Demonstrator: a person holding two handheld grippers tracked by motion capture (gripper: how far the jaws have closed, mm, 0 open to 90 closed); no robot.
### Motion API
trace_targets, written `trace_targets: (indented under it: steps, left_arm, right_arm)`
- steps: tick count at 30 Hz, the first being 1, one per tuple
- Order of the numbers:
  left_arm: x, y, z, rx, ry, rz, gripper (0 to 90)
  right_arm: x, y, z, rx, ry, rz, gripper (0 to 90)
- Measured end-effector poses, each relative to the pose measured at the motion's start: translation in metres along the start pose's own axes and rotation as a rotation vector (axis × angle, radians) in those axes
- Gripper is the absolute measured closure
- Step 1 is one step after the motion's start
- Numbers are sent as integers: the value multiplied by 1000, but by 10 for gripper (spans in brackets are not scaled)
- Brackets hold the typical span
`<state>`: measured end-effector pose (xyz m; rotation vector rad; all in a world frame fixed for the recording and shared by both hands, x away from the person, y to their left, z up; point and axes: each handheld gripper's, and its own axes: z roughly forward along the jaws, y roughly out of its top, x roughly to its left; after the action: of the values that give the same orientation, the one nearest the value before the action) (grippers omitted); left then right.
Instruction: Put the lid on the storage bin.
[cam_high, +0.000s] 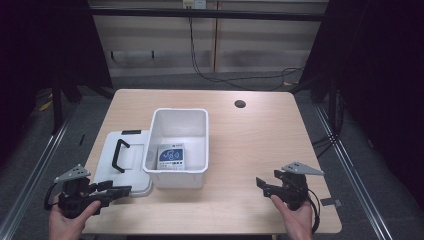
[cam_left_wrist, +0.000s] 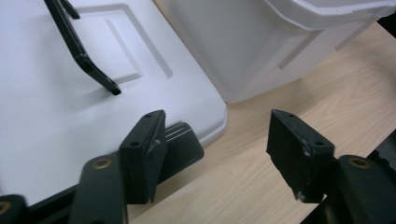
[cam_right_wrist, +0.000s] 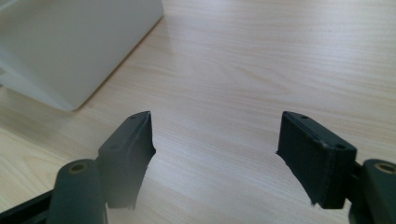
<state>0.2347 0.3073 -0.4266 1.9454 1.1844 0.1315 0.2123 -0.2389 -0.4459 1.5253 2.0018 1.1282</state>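
Observation:
A white plastic bin (cam_high: 180, 142) stands open in the middle of the wooden table, with a blue and white packet (cam_high: 171, 157) lying flat on its bottom. Its white lid (cam_high: 125, 160), with a black handle (cam_high: 119, 155), lies flat on the table to the bin's left. My left gripper (cam_high: 117, 191) is open at the lid's near corner, one jaw over the lid's black clip (cam_left_wrist: 182, 147) and the other over bare wood. My right gripper (cam_high: 264, 186) is open and holds nothing, low over the table to the right of the bin (cam_right_wrist: 70, 46).
A round cable hole (cam_high: 240, 104) sits near the table's far right. Bare wood (cam_high: 260, 145) lies between the bin and the right gripper. Dark floor, rails and cables surround the table.

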Motion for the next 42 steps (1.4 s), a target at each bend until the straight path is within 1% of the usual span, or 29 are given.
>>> trace_targets:
  steps: [1, 3, 4, 6, 7, 10, 12, 14, 15, 17, 18, 20, 22, 23, 24, 25, 26, 27, 28, 29, 30, 31, 33, 35, 37, 38, 39, 40, 42]
  left_arm:
    - [1, 0, -1, 5, 14, -6, 353]
    - [0, 0, 0, 9, 18, -9, 354]
    - [-1, 0, 1, 20, 24, -11, 353]
    - [-1, 0, 2, 25, 25, -7, 353]
    - [-1, 1, 3, 31, 33, -8, 353]
    - [-1, 3, 4, 41, 44, -8, 353]
    - [0, 5, 6, 51, 48, -1, 354]
    - [0, 6, 6, 51, 49, -4, 357]
    - [0, 7, 7, 55, 41, -4, 358]
    - [0, 8, 7, 60, 19, -6, 364]
    - [1, 9, 7, 59, 19, -13, 371]
    - [2, 12, 8, 66, 27, -12, 375]
    - [3, 14, 8, 67, 30, -14, 408]
    - [3, 15, 9, 60, 26, -21, 407]
    - [4, 17, 10, 60, 18, -21, 407]
    - [4, 19, 10, 62, 13, -21, 407]
    - [5, 21, 11, 55, 10, -23, 408]
    - [6, 23, 11, 63, 18, -17, 408]
    - [7, 25, 11, 63, 28, -17, 408]
    - [9, 28, 11, 56, 32, -25, 408]
    - [10, 30, 10, 58, 29, -31, 408]
    - [14, 34, 9, 58, 31, -58, 408]
    - [16, 35, 7, 54, 28, -67, 408]
    - [19, 40, 5, 59, 53, -84, 415]
    - [22, 45, 3, 59, 68, -79, 444]
    - [23, 48, 1, 61, 74, -62, 451]
    - [24, 50, 0, 59, 83, -55, 451]
    - [25, 53, -1, 57, 96, -63, 452]
    - [27, 58, -2, 76, 87, -79, 475]
  right_arm:
    - [0, -1, -5, -2, 3, -20, 294]
    - [1, -1, -8, -9, 16, -28, 294]
    - [2, -1, -9, -10, 22, -28, 295]
    - [5, 0, -11, -21, 14, -42, 295]
    - [6, 0, -12, -25, 12, -45, 294]
    - [9, 0, -13, -33, 6, -41, 291]
    - [10, 1, -13, -27, 22, -38, 291]
    - [11, 1, -14, -17, 28, -36, 292]
    - [12, 1, -16, -23, 38, -32, 295]
    - [12, 1, -16, -23, 40, -34, 303]
    - [12, 1, -17, -20, 41, -37, 306]
    - [11, 0, -16, -12, 52, -23, 306]
    - [10, 0, -16, -3, 57, -16, 305]
    - [10, 1, -18, 15, 68, -22, 302]
    - [11, 1, -19, 26, 62, -32, 302]
    - [11, 1, -19, 26, 62, -32, 302]
    - [11, 1, -21, 28, 64, -44, 303]
    - [12, 0, -24, 32, 61, -68, 300]
    - [12, 0, -24, 32, 61, -68, 300]
    - [13, -5, -25, 52, 42, -104, 300]
    - [13, -7, -25, 55, 37, -103, 300]
    - [12, -10, -25, 55, 49, -93, 300]
    - [11, -10, -25, 57, 52, -93, 300]
    - [11, -9, -27, 34, 45, -94, 302]
    - [11, -9, -27, 25, 52, -85, 304]
    - [9, -10, -26, 23, 47, -76, 304]
    - [9, -10, -26, 23, 47, -76, 304]
    - [9, -10, -26, 24, 44, -70, 304]
    - [7, -9, -25, 24, 40, -63, 305]
